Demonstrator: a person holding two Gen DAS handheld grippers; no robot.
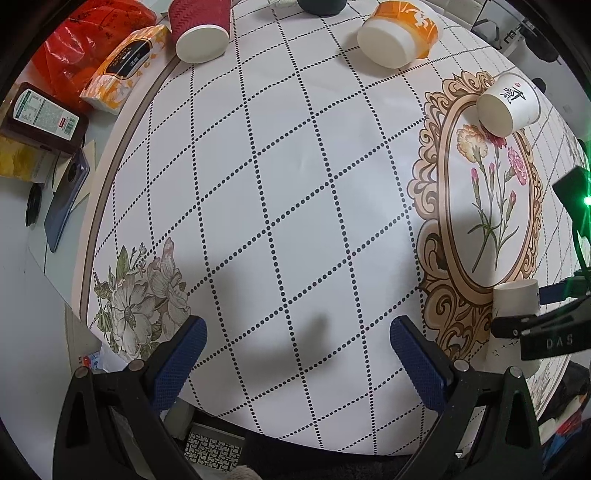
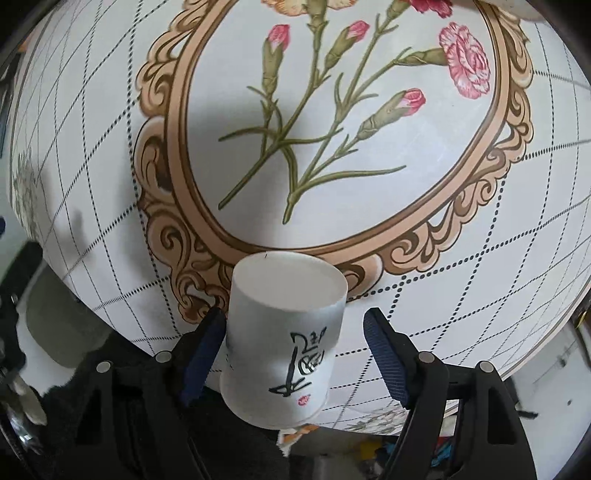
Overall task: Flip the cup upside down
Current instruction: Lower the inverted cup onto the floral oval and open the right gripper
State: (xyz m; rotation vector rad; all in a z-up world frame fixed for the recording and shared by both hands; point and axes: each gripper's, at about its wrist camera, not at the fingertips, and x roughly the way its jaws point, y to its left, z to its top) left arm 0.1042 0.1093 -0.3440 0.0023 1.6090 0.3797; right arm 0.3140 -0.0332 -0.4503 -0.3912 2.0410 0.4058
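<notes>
Far left, past the table point(image 1: 258, 184) edge: glossy red bag point(image 1: 85, 48), soft tissue pack point(image 1: 125, 66), dark bottle point(image 1: 40, 118), flat phone point(image 1: 66, 199); then along the far rim, all upside down, ribbed maroon cup point(image 1: 201, 31), orange cup point(image 1: 400, 35), small white cup point(image 1: 508, 103). Left gripper point(image 1: 299, 354) spread wide over bare, smooth, dotted-grid cloth, blue ribbed pads gripping nothing, plenty of open room ahead. At the right near edge, by the scrolled oval frame, white paper cup point(image 2: 284, 343) base-up, inverted, between the right gripper point(image 2: 295, 354) pads, left pad touching or nearly so, right pad apart, so not clamped.
</notes>
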